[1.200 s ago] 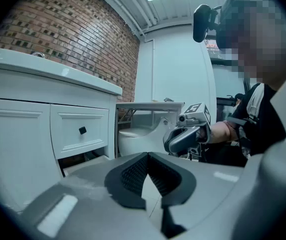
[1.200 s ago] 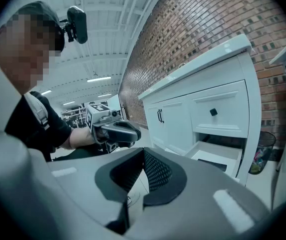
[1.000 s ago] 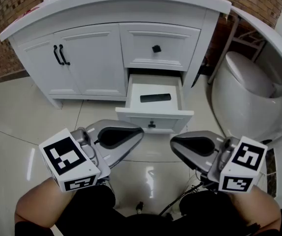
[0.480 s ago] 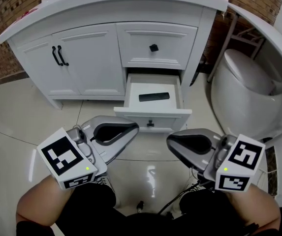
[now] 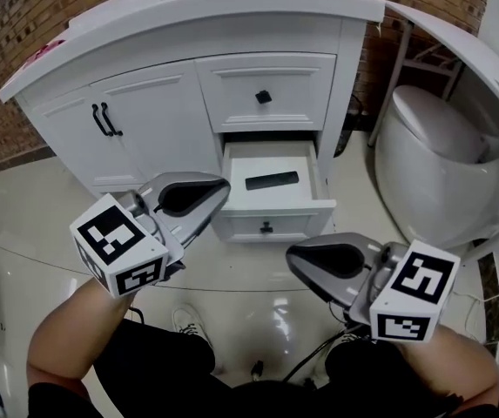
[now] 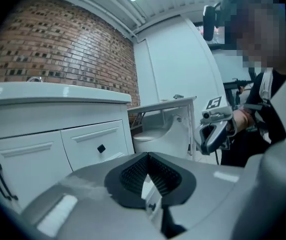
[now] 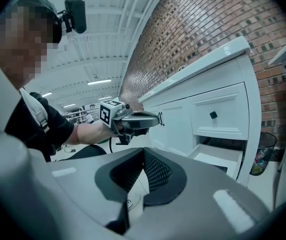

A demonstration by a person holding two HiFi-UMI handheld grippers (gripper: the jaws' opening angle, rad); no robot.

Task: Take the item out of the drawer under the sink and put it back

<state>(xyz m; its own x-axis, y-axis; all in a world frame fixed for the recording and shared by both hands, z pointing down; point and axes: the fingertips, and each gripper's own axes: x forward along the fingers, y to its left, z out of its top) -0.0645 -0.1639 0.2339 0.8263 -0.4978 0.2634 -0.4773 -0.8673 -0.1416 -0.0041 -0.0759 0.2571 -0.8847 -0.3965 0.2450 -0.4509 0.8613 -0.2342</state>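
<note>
The lower drawer (image 5: 271, 225) of the white vanity stands pulled open, and a flat black item (image 5: 272, 181) lies inside it. My left gripper (image 5: 225, 185) is shut and empty, raised in front of the vanity with its tip just left of the open drawer. The left gripper view shows its jaws (image 6: 147, 155) closed, with nothing between them. My right gripper (image 5: 291, 253) hangs lower, in front of the drawer and apart from it, shut and empty too. The open drawer (image 7: 217, 159) appears to its right in the right gripper view.
Above the open drawer is a closed drawer with a black knob (image 5: 264, 97). Two cabinet doors with black handles (image 5: 104, 120) are at the left. A white toilet (image 5: 432, 159) stands close on the right. Cables (image 5: 319, 351) and a shoe (image 5: 192, 324) lie on the glossy floor near my legs.
My left gripper has risen and moved forward toward the vanity, rolling a little. The right gripper has stayed where it was. The black item has not moved in the drawer.
</note>
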